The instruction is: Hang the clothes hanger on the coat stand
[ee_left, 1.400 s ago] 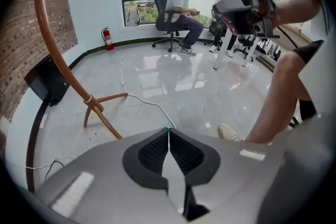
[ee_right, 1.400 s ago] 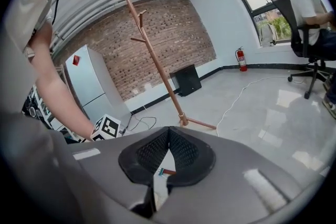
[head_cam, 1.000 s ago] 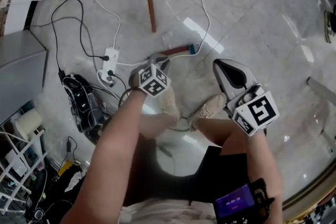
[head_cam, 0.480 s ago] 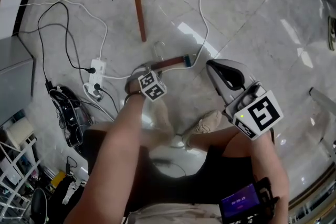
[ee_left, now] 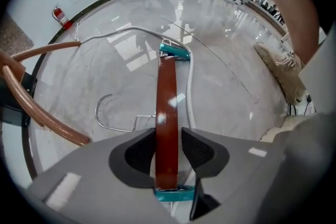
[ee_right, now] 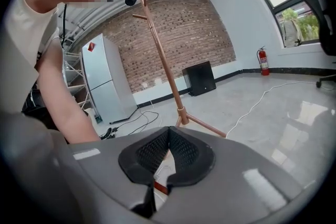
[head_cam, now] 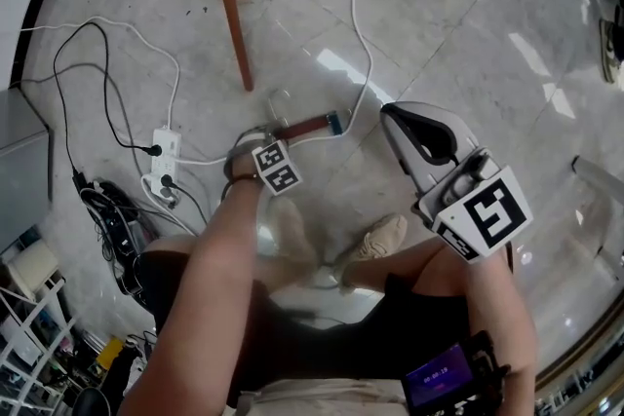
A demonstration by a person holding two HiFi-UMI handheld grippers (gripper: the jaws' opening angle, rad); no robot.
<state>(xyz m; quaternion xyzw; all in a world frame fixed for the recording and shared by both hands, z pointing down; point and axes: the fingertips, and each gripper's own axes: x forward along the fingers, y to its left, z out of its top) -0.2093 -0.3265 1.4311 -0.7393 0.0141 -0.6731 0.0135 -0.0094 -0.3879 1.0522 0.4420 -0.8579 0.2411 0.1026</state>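
Note:
A clothes hanger with a brown wooden bar point(head_cam: 307, 127) and teal end clips lies flat on the marble floor, its wire hook point(ee_left: 105, 113) off to one side. My left gripper point(head_cam: 255, 136) points straight down over it. Its jaws have just been opening and now straddle the bar point(ee_left: 167, 97) without pressing on it, so the left gripper point(ee_left: 168, 136) is open. The wooden coat stand point(head_cam: 234, 34) spreads its legs just beyond; its pole point(ee_right: 163, 60) rises in the right gripper view. My right gripper point(head_cam: 400, 117) hovers to the right, shut and empty point(ee_right: 168, 129).
A white power strip point(head_cam: 162, 151) and black cables point(head_cam: 107, 209) lie to the left, beside a grey cabinet point(head_cam: 15, 161). A white cable point(head_cam: 359, 34) runs past the hanger. The person's shoes point(head_cam: 375, 239) stand just behind the grippers. A fridge point(ee_right: 105, 81) stands at the brick wall.
My left hand has dropped toward the floor and now sits over the hanger's bar. The right gripper has sunk a little and stays shut.

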